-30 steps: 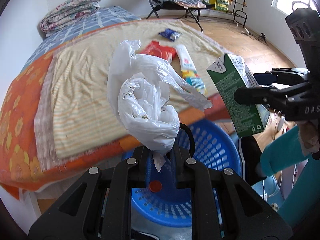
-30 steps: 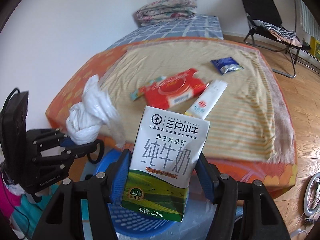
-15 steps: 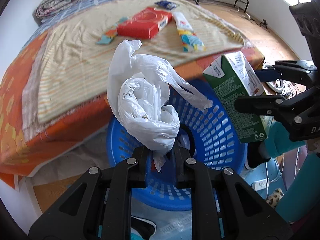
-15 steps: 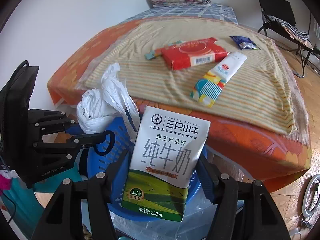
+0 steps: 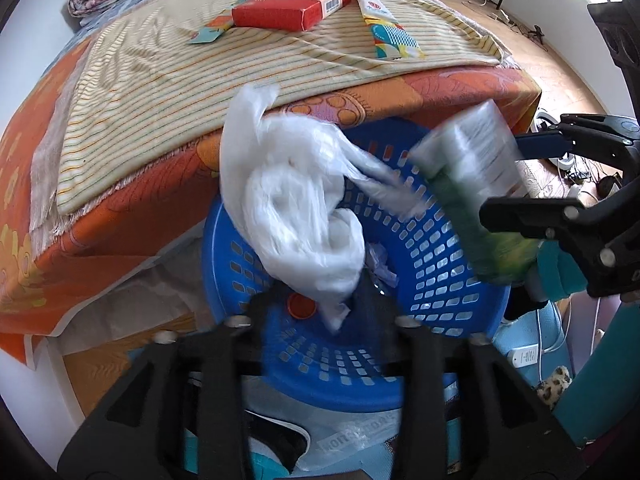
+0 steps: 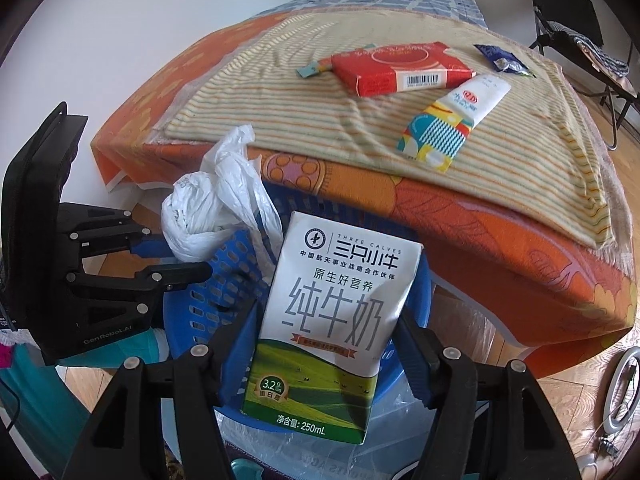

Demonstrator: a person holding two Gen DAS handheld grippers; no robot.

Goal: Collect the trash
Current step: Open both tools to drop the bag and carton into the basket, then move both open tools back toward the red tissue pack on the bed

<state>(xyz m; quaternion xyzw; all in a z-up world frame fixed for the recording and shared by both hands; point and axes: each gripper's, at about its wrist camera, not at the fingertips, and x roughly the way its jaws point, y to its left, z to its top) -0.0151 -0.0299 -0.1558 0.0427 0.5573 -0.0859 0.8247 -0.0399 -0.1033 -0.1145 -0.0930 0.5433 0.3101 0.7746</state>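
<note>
My left gripper (image 5: 320, 300) has its fingers spread apart; the crumpled white plastic bag (image 5: 304, 216) hangs blurred between them over the blue perforated basket (image 5: 432, 264). It also shows in the right wrist view (image 6: 208, 216). My right gripper (image 6: 328, 320) is shut on a green and white milk carton (image 6: 332, 320), held above the basket (image 6: 216, 280). In the left wrist view the carton (image 5: 476, 196) is blurred at the right, over the basket's rim.
The bed (image 6: 500, 220) with orange sheet and striped blanket stands behind the basket. On it lie a red box (image 6: 400, 68), a colourful tube package (image 6: 452, 120), a blue wrapper (image 6: 500, 58) and a small teal wrapper (image 5: 212, 32). A folding chair (image 6: 580, 32) stands at the far right.
Both grippers have moved down from above the bed to over the basket. The left gripper's fingers have spread and the bag is blurred with motion. The carton stays gripped.
</note>
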